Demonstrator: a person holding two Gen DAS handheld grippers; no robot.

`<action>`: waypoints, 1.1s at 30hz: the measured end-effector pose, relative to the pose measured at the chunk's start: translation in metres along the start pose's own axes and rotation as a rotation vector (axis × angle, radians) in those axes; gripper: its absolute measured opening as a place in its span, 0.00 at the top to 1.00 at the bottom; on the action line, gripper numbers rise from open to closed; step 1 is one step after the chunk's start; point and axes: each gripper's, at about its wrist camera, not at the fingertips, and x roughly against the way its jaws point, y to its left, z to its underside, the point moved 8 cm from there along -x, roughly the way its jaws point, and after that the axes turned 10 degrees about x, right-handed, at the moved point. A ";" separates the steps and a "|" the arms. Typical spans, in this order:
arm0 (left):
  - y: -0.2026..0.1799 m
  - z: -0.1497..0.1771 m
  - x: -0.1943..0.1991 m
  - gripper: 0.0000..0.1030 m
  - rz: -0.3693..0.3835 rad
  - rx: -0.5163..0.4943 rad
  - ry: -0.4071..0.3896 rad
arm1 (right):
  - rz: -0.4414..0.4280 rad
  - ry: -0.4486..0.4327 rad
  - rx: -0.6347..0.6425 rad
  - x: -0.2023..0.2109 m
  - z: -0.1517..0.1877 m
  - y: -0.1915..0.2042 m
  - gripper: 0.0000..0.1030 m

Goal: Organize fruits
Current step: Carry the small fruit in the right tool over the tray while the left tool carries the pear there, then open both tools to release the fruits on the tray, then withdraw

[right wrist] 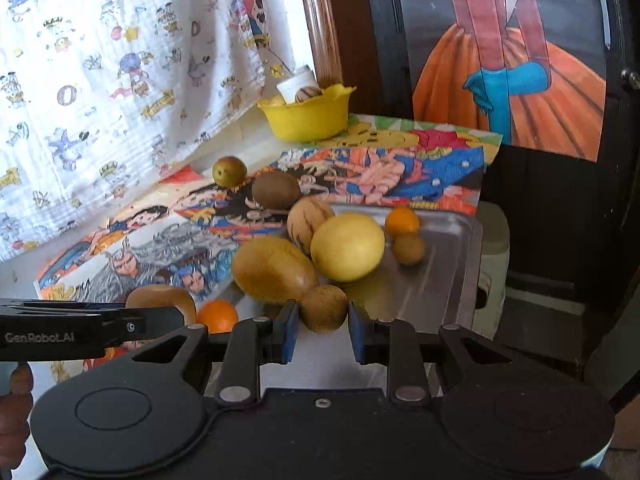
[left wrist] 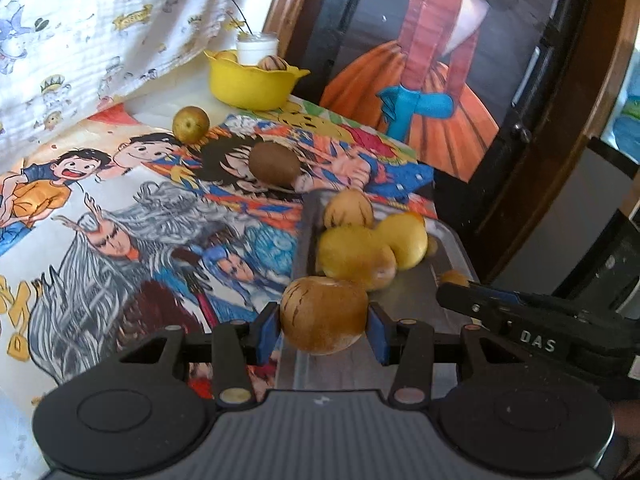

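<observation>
Over tray (right wrist: 448, 280), both tongs grip fruit w/ pads.

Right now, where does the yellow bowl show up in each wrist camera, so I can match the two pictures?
Left wrist view: the yellow bowl is upper middle, left of centre, at the far end of the table.
Right wrist view: the yellow bowl is upper middle, near centre, at the far end of the table.
Shared landmark: the white cup right behind it.

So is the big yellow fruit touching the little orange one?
Apart. The right wrist view shows bare metal tray between the yellow fruit and the small orange fruit.
</observation>
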 end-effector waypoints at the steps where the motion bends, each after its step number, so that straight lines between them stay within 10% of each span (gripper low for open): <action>1: -0.001 0.003 0.001 0.52 0.000 -0.005 0.005 | -0.004 0.006 -0.005 -0.001 0.003 0.000 0.72; 33: -0.010 0.033 -0.007 0.49 0.010 -0.027 0.088 | 0.003 0.055 -0.054 -0.002 0.028 -0.012 0.69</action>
